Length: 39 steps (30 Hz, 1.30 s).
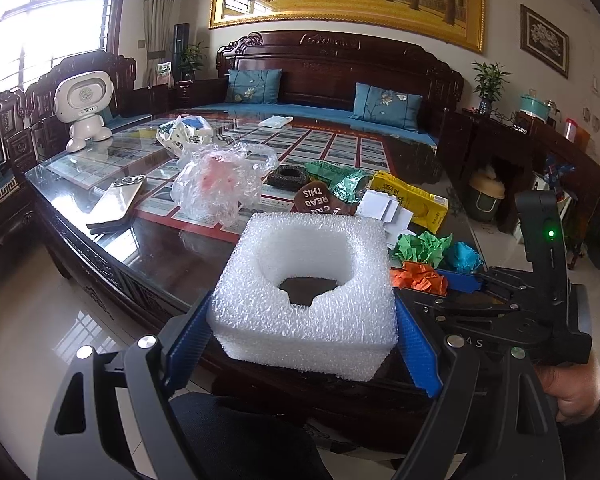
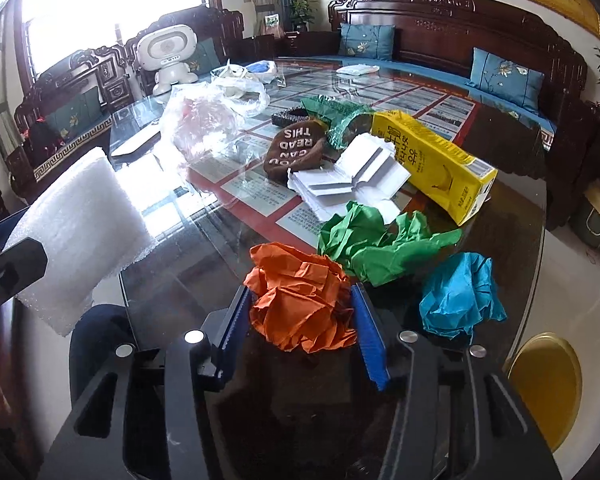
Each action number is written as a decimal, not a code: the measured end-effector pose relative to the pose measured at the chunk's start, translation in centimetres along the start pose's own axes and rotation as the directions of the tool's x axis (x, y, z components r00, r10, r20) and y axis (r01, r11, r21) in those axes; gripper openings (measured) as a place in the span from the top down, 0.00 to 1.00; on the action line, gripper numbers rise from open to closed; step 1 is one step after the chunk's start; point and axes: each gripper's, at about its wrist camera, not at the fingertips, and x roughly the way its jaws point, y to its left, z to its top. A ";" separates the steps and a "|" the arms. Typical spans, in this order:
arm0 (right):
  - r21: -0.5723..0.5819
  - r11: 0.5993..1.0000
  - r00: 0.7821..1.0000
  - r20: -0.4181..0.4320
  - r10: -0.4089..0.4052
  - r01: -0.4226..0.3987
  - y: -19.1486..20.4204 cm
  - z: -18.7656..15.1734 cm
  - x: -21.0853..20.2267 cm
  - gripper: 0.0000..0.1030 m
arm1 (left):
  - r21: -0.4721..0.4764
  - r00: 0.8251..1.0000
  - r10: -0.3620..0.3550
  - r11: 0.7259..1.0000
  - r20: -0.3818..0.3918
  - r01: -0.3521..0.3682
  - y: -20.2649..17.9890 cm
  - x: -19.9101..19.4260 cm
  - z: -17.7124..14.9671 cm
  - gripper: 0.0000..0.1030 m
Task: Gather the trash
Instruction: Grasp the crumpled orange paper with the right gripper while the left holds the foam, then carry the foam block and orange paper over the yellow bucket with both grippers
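Note:
My left gripper [image 1: 302,322] is shut on a white foam block [image 1: 306,280] with a round hole, held above the near table edge; the block also shows in the right wrist view [image 2: 80,232]. My right gripper [image 2: 300,312] has its blue fingers on both sides of an orange crumpled paper ball [image 2: 300,296] that rests on the glass table [image 2: 188,256]; the ball also shows in the left wrist view [image 1: 420,276]. Green crumpled paper [image 2: 380,244] and a blue paper ball [image 2: 460,296] lie just beyond. A yellow carton [image 2: 432,160], white folded paper [image 2: 352,184] and a clear plastic bag [image 2: 204,120] lie farther back.
A brown cap [image 2: 296,148], a green foil wrapper [image 2: 336,120], a white toy robot [image 2: 168,56] and a phone [image 1: 116,200] sit on the table. A dark wooden sofa [image 1: 340,76] stands behind. A gold round stool [image 2: 548,384] is at the right.

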 end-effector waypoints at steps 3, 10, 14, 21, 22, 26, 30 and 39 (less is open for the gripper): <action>0.016 1.000 0.999 0.021 0.025 -0.025 -0.3 -0.2 -0.9 0.54 | 0.009 1.000 -0.006 1.000 -0.002 0.006 -0.2 0.3 0.1 0.18; -0.015 0.989 0.987 0.055 0.148 -0.148 -1.5 0.4 -4.3 0.55 | 0.022 0.999 -0.032 0.999 0.004 0.032 -0.4 0.9 1.0 0.18; -0.029 0.976 0.974 0.054 0.218 -0.217 -3.2 2.2 -5.7 0.55 | 0.034 0.999 -0.037 0.999 0.009 0.037 -0.8 1.3 2.3 0.18; -0.019 0.978 0.974 0.085 0.211 -0.210 -7.8 4.1 -8.3 0.55 | 0.120 0.995 -0.102 0.988 0.023 0.098 -5.1 1.8 5.4 0.18; -0.015 0.979 0.975 0.088 0.203 -0.203 -8.6 4.1 -8.7 0.55 | 0.143 0.993 -0.117 0.983 0.023 0.112 -6.2 2.0 5.9 0.18; 0.028 0.989 0.985 0.101 0.138 -0.142 -13.0 3.4 -10.7 0.55 | 0.228 0.984 -0.175 0.959 0.011 0.168 -11.4 3.7 7.7 0.18; 0.098 0.995 0.995 0.093 0.025 -0.034 -18.2 1.5 -12.4 0.54 | 0.296 0.965 -0.260 0.919 -0.038 0.260 -17.4 6.6 9.2 0.18; 0.283 0.945 0.985 0.004 -0.170 0.162 -31.6 -5.3 -15.8 0.55 | 0.414 0.896 -0.385 0.795 -0.222 0.444 -33.0 13.8 10.0 0.18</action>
